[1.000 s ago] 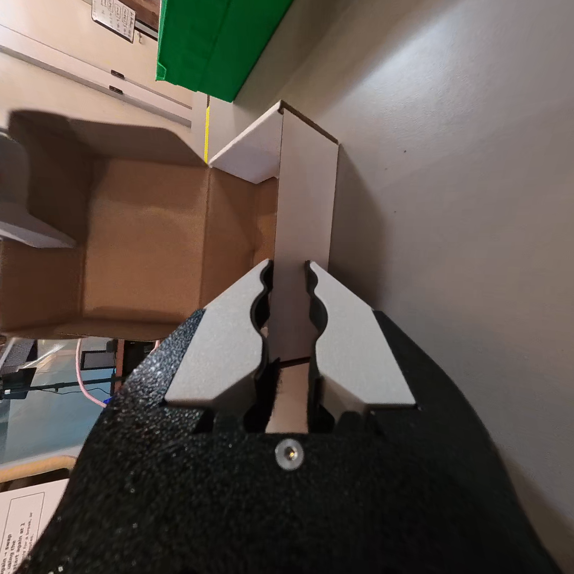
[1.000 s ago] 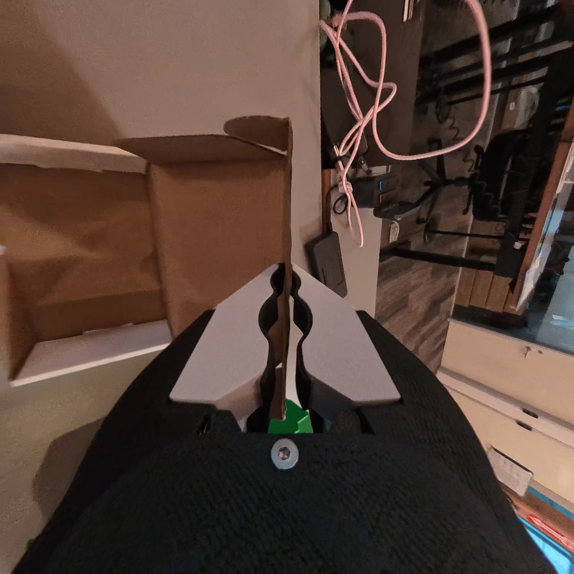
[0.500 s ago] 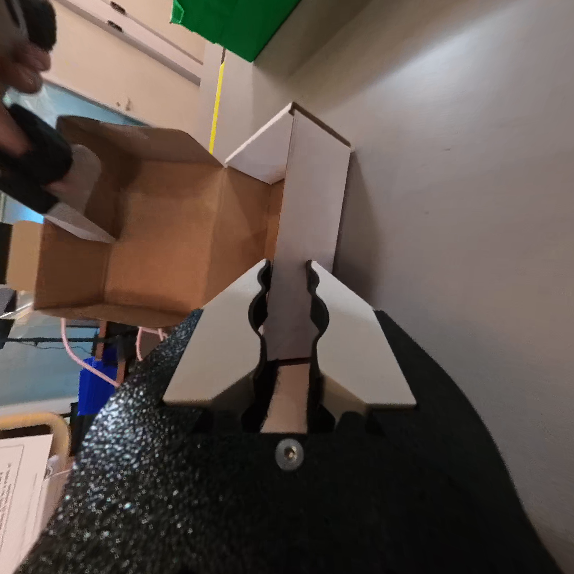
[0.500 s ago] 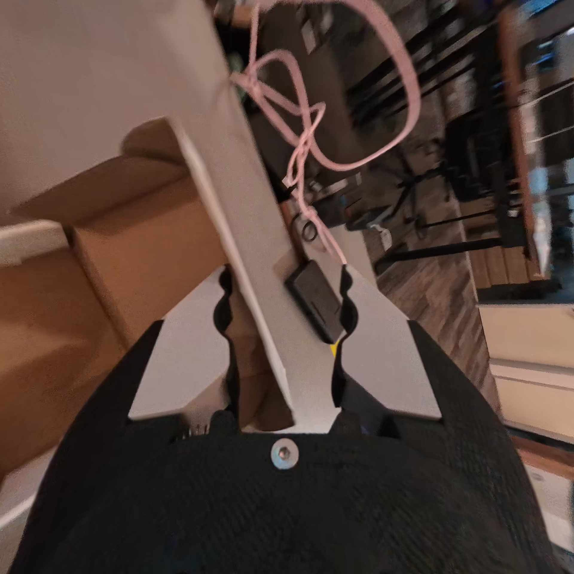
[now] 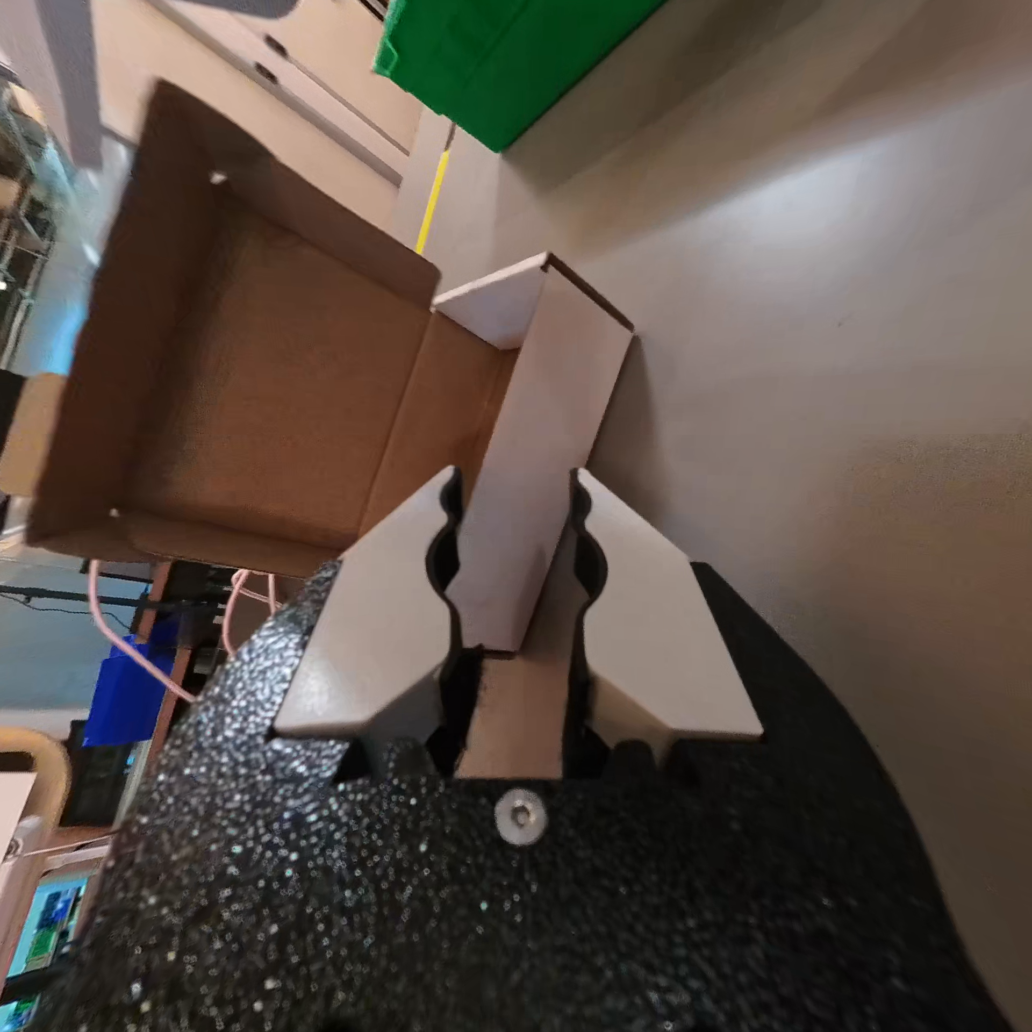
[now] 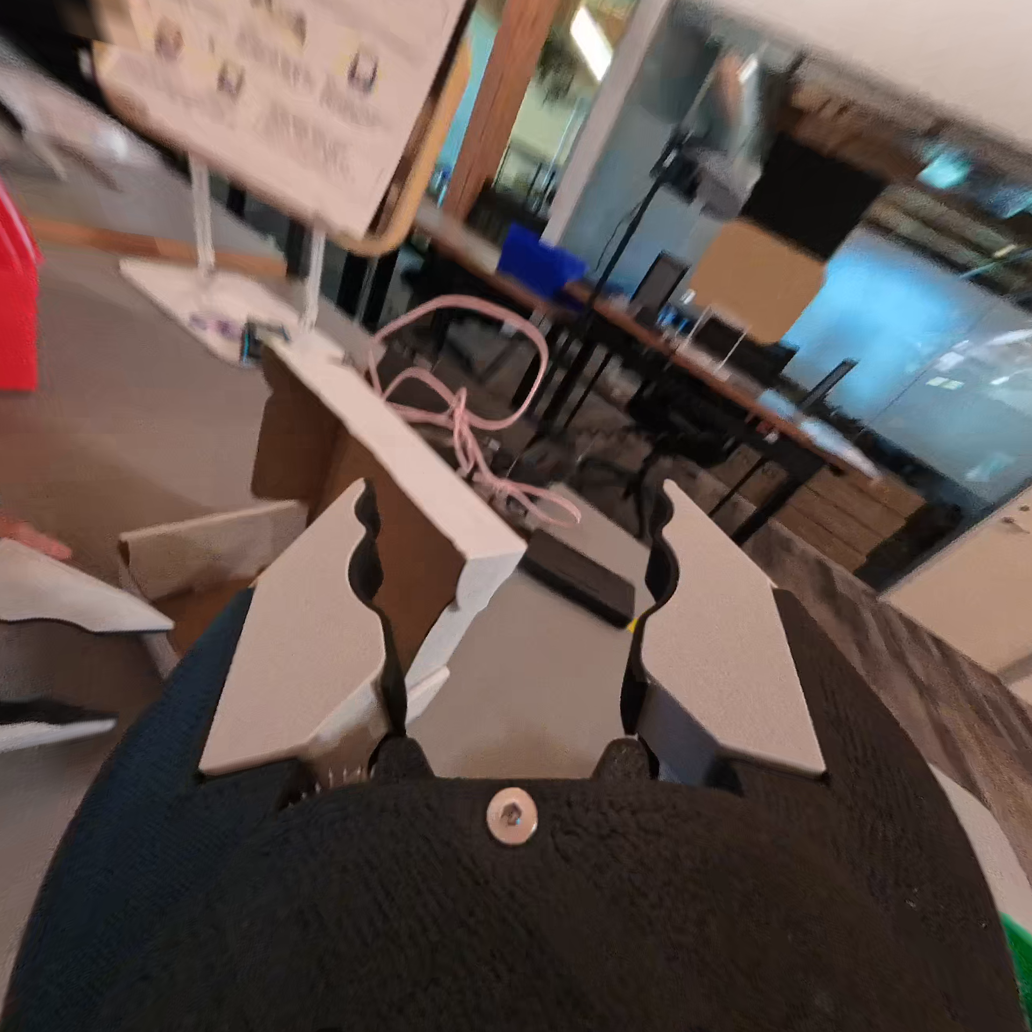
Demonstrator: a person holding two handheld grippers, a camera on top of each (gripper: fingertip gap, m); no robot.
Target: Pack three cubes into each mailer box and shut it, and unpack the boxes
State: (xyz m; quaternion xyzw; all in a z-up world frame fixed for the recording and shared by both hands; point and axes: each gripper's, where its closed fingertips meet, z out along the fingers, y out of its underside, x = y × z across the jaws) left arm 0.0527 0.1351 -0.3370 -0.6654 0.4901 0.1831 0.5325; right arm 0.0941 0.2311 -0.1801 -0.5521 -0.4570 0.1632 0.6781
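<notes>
An open mailer box (image 5: 251,391), brown inside and white outside, sits on the grey table with nothing showing inside it. My left gripper (image 5: 516,474) straddles the box's near white side wall (image 5: 558,391); the jaws stand slightly apart, with a thin gap by the right finger. My right gripper (image 6: 514,486) is wide open, and a white-edged wall of the box (image 6: 402,447) lies between its jaws, close to the left finger (image 6: 301,614). No cubes show in either view.
A green bin (image 5: 519,61) stands on the table beyond the box. A blue bin (image 5: 128,698) and pink cable (image 6: 463,413) lie past the table edge. A black device (image 6: 581,575), a red object (image 6: 14,313) and a standing sign board (image 6: 268,95) are nearby.
My right gripper let go of the box flap, opened wide and swung round. My left gripper's jaws widened on the side wall. The box lid has swung open.
</notes>
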